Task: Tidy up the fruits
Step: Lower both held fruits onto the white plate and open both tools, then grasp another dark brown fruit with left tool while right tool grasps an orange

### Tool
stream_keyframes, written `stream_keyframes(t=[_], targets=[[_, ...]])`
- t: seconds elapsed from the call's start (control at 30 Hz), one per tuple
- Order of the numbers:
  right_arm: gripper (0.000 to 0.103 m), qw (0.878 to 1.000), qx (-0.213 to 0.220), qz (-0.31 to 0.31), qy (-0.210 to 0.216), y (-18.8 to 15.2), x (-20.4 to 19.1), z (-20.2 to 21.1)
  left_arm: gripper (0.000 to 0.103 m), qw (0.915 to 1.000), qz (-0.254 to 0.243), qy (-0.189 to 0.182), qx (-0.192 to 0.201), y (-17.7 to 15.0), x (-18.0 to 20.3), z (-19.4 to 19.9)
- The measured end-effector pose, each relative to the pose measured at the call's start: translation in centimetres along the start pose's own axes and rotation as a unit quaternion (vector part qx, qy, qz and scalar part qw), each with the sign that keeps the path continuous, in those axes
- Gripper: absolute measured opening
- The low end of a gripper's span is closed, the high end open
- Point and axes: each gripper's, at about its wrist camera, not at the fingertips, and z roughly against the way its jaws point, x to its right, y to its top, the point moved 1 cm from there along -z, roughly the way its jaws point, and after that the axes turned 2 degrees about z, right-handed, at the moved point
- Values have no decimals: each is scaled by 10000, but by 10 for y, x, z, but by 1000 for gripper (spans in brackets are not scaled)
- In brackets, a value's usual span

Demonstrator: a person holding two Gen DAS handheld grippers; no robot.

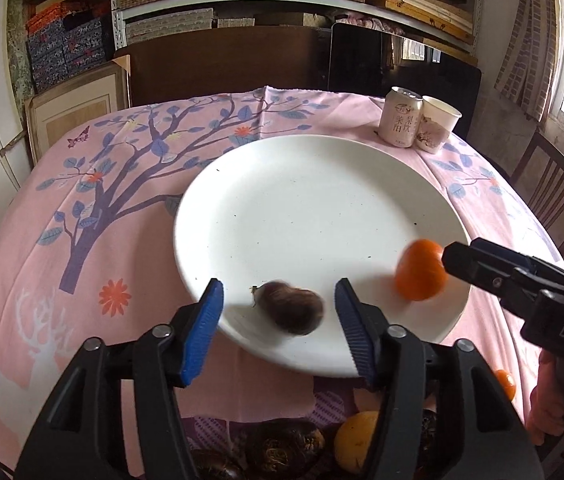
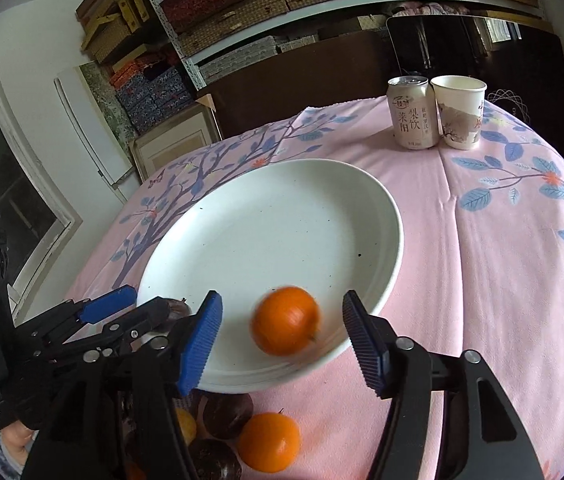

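A white plate (image 1: pixel 302 208) sits on the pink tablecloth; it also shows in the right wrist view (image 2: pixel 282 216). My left gripper (image 1: pixel 279 304) is open, and a dark purple fruit (image 1: pixel 290 306), blurred, lies on the plate's near rim between its fingers. My right gripper (image 2: pixel 279 324) is open, and a blurred orange (image 2: pixel 286 320) is on the plate's near edge between its fingers. The orange (image 1: pixel 420 274) and the right gripper's finger (image 1: pixel 482 264) show at the right of the left wrist view. The left gripper's fingers (image 2: pixel 109 304) show at the left of the right wrist view.
More fruit lies on the cloth near me: an orange (image 2: pixel 267 442), dark purple fruits (image 2: pixel 227 414), a yellow fruit (image 1: pixel 356 440). A drink can (image 2: pixel 412 112) and a paper cup (image 2: pixel 460 110) stand at the far right. A wooden chair (image 1: pixel 554 188) stands beside the table.
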Motion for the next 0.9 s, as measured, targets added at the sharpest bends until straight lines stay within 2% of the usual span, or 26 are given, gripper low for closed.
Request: stream_keyframes(t=[0.03,0.13,0.3,0.37,0.4,0.53,0.67,0.77,0.9], targets=[[64,10000,49,16,25,1,0,2,65,10000,-2,-41,3,-1,-2,0],[64,9997,181,-91,120,0,3,10,65,10000,85,-20,10,-5,-10,3],[64,9996,203,-204,72,-13,10,24,65,9992,314,100,235,-12,-29,23],[64,9994,262,-209,71,-21,10,33,70,9982,438,208,341,-19,-38,33],[64,9993,312,-193,39,-25,10,39,73,9977,491,276,370,-25,-43,37],[70,9988,471,-161,-43,-45,11,61,74,9962,671,459,312,-62,-61,56],[72,9984,473,-306,9,-66,16,76,75,9942,908,487,310,-92,-74,73],[72,9986,478,-219,-51,-77,13,82,77,9943,845,598,236,-104,-73,76],[76,9984,546,-107,-133,-82,10,88,87,9956,554,736,175,-108,-61,73]])
